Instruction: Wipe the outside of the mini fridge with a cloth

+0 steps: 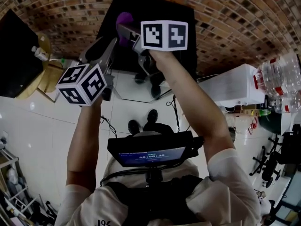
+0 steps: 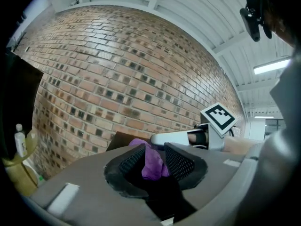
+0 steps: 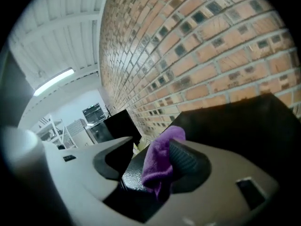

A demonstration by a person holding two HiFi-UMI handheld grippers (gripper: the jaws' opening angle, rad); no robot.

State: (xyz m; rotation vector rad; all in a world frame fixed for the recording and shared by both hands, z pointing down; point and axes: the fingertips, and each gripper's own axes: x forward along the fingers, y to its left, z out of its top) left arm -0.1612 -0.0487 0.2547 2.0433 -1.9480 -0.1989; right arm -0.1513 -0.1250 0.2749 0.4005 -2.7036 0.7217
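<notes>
Cloth point(image 3: 159, 166) of purple colour sits between both tools at this moment. The right gripper point(image 3: 149, 147) has its jaws spread wide. The cloth only lies against one ribbed pad point(image 3: 188, 161) and folds over its tip, and the other jaw stands well apart from it, so this gripper presses on nothing. The left gripper point(image 2: 154, 152) has its two pads close together; the same cloth fills the gap between them and is pinched there. In the left gripper view the tip of the right gripper shows just above the cloth.

The mini fridge point(image 1: 181, 55) is the black box on the pale floor, against the brick wall point(image 1: 225, 13) and just beyond both grippers. The cloth is held up in front of it; whether it touches the fridge I cannot tell.

Each gripper carries a cube point(image 1: 82, 84) with black and white square patterns on its faces. A small screen point(image 1: 150, 155) at the person's chest shows a row of light digits, too small to read with certainty. At the right edge stands a pack of clear bottles point(image 1: 280, 76) with red labels; their print is not readable.
</notes>
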